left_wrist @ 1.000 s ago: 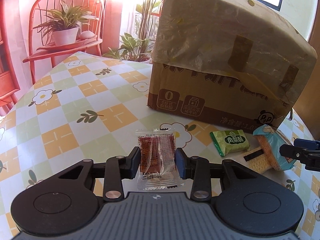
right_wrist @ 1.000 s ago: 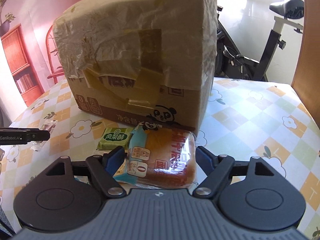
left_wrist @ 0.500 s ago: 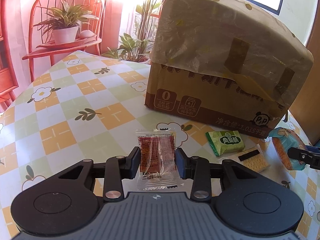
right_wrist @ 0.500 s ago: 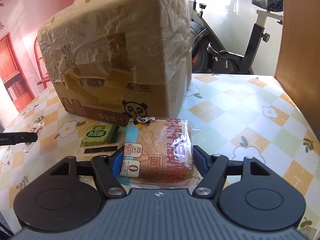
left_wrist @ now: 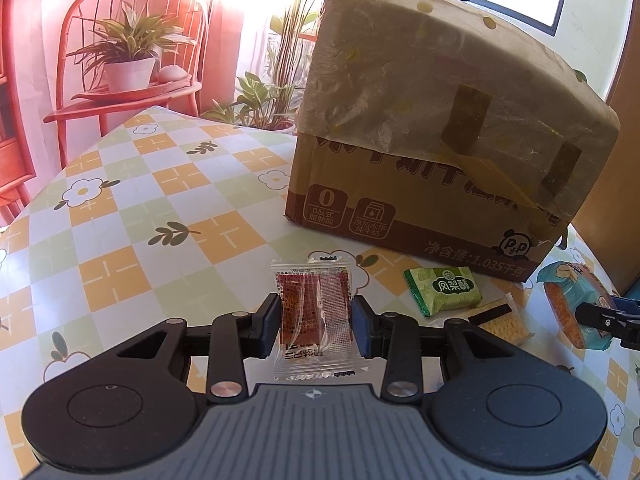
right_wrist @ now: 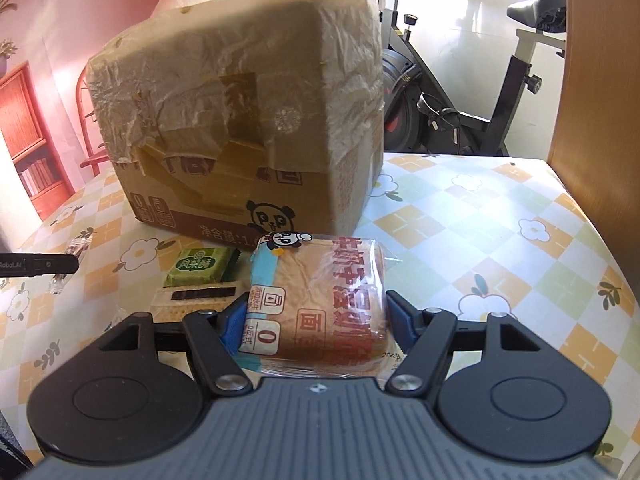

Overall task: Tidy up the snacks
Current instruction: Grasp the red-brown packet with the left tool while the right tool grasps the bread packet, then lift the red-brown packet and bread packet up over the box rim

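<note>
My left gripper (left_wrist: pixel 315 326) is shut on a small clear packet with a red snack (left_wrist: pixel 314 316), held above the checked tablecloth. My right gripper (right_wrist: pixel 316 326) is shut on a wrapped bread pack (right_wrist: pixel 320 304) with a blue end and red lettering; it also shows in the left wrist view (left_wrist: pixel 572 304). A green pastry packet (left_wrist: pixel 442 290) (right_wrist: pixel 200 267) and a cracker pack with a black strip (left_wrist: pixel 500 320) (right_wrist: pixel 192 300) lie on the table in front of a large taped cardboard box (left_wrist: pixel 440 132) (right_wrist: pixel 248 120).
The table (left_wrist: pixel 120 240) has a yellow and green flower-pattern cloth. A red chair with a potted plant (left_wrist: pixel 128 56) stands behind the far left edge. An exercise bike (right_wrist: pixel 480 92) stands behind the table at the right. A wooden panel (right_wrist: pixel 600 80) rises at the right edge.
My right gripper has lifted the bread pack and drawn it back and rightward from the box. My left gripper has kept hold of the red snack packet and shifted only slightly.
</note>
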